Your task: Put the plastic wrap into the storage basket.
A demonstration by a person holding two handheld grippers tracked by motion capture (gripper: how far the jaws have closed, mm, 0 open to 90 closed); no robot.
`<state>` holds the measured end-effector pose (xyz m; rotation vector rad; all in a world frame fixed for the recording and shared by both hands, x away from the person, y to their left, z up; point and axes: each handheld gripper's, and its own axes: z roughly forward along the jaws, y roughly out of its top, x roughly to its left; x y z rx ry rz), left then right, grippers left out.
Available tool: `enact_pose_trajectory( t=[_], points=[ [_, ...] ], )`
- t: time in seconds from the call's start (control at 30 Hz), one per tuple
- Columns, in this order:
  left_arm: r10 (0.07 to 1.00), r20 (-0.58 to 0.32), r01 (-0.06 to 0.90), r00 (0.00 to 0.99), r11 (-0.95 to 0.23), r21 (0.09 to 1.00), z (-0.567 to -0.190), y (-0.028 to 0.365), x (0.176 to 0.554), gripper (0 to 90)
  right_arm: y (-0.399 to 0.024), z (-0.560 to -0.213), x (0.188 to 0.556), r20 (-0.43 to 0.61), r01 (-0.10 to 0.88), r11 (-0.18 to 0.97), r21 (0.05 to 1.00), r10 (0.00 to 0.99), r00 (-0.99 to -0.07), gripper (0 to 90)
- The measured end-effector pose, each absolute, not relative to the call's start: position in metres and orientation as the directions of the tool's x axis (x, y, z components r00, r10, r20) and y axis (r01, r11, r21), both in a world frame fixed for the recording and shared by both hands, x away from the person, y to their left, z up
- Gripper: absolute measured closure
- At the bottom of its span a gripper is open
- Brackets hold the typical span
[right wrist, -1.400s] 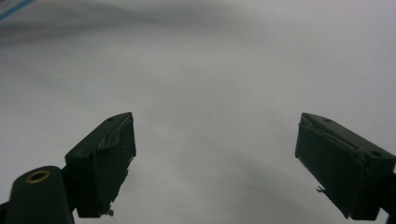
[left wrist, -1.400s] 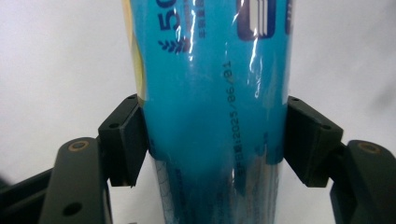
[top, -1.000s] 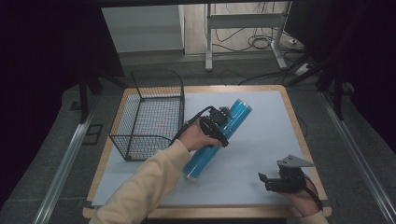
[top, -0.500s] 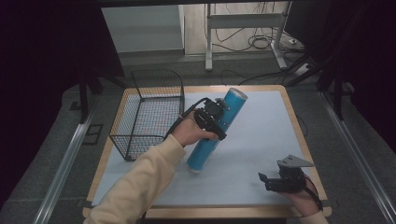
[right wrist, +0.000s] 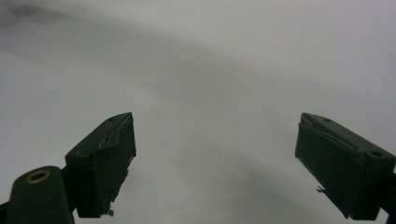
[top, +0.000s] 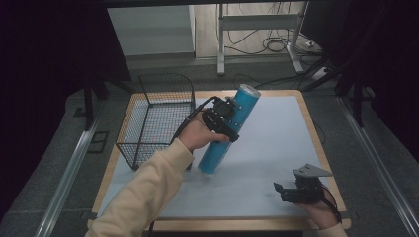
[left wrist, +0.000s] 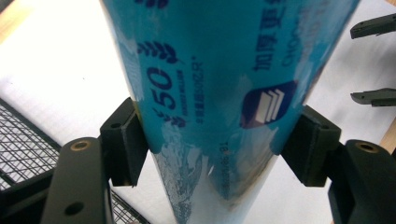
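At the bottom right of the high view I see my right gripper [top: 279, 191] low over the pale table cover [top: 276, 138], held by a hand whose wrist is cut off by the frame's lower edge; in the right gripper view its jaws stand wide apart with nothing between them, and behind them is plain grey surface, too blurred for me to pick out any detail. Moving up to the centre of the high view, my left gripper [top: 232, 121] is clamped around a tall blue tube [top: 228, 133]; the tube leans toward the upper right, its lower end just at the cover, though I cannot tell whether it touches; my hand and the gripper body hide the tube's middle. In the left gripper view the pads [left wrist: 122, 140] press both sides of the tube [left wrist: 224, 84], whose top and bottom are cut off; the print reads "50", the rest too small or skewed to make out. Left of centre stands a wire basket [top: 148, 116], just beside my sleeve [top: 148, 192]; its far wall fades into the dark floor beyond the table.
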<state>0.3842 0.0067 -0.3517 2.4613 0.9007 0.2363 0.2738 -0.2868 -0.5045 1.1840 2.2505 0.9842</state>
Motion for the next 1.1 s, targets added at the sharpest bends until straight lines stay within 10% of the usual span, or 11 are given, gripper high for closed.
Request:
enact_pose_trajectory(
  t=[1.1],
  points=[
    [0.666, 0.035, 0.55, 0.746, -0.644, 0.531, -0.327, 0.018, 0.4, 31.8, -0.288, -0.505, 0.274, -0.032, 0.547, 0.386, 0.743, 0.836, -0.547, 12.7]
  ],
)
